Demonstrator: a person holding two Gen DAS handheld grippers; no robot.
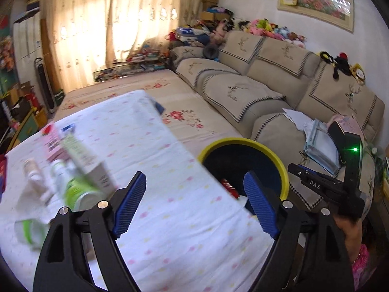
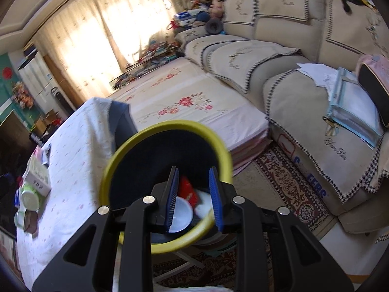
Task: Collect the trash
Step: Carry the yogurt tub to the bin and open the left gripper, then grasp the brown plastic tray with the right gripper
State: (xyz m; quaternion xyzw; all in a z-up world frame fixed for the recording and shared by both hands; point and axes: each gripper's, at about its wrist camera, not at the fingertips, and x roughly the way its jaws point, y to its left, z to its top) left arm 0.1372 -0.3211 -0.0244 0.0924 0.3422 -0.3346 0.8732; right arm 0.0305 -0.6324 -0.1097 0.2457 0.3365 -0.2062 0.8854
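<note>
Yellow-rimmed bin [image 2: 167, 131] (red wrapper [image 2: 188, 191] inside)

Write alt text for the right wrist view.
The right hand-held gripper, blue pads apart and empty, hangs over a yellow-rimmed bin holding a red wrapper and a white dish. A white-clothed table lies left, a beige sofa right.

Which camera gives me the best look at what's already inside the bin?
Right wrist: it looks down into the bin, showing a red wrapper and white bowl. The left wrist view shows only a red scrap beyond the table edge.
</note>
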